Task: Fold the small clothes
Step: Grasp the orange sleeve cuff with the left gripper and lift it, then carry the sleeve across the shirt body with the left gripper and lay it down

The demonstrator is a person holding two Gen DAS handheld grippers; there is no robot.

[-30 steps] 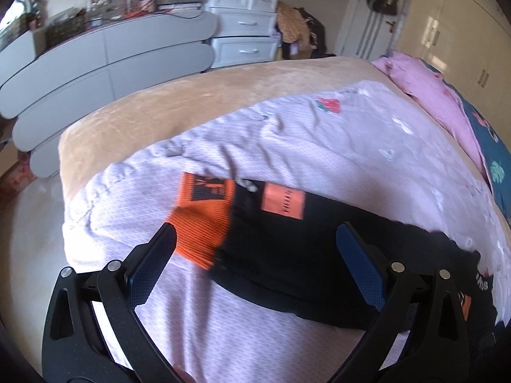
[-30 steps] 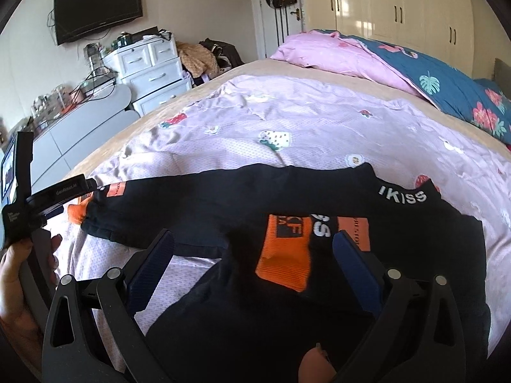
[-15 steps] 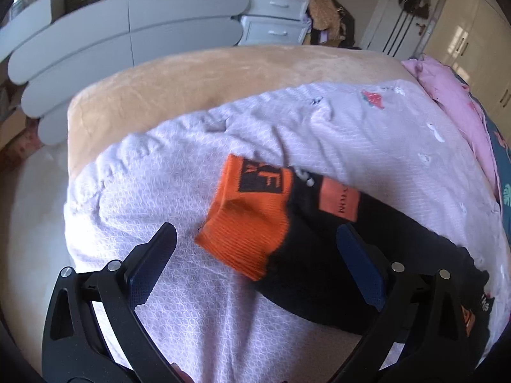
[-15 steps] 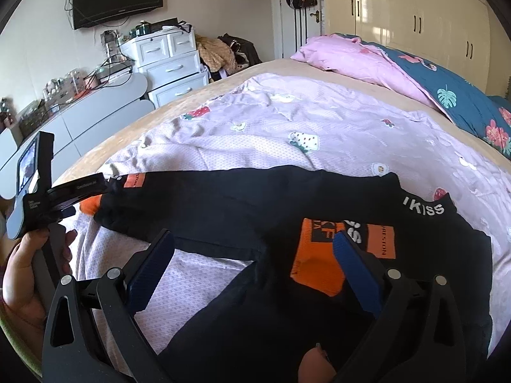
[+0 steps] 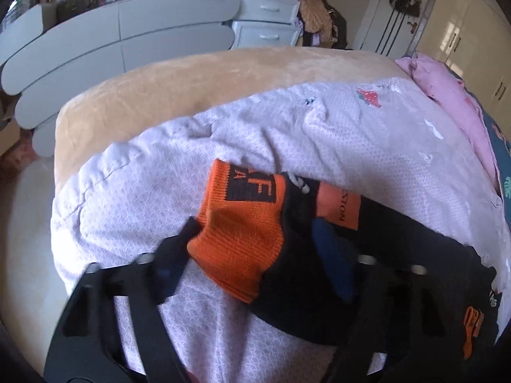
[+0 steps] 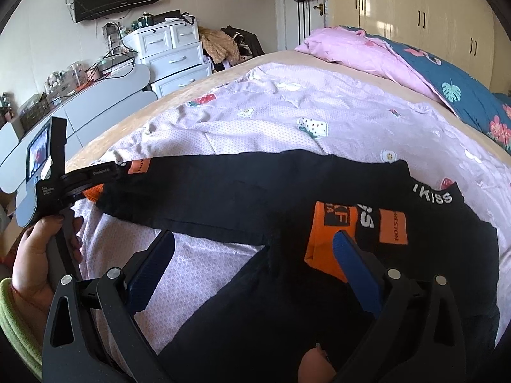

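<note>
We see bright daylight, glare on the wardrobe doors, our left claw motion-blurred, strong fisheye bending, dark corners.

Black top, orange cuff

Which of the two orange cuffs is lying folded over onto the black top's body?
The cuff by the right gripper: it lies on the top below the collar. The other cuff, between the left gripper's fingers, lies stretched out on the lilac quilt.
</note>
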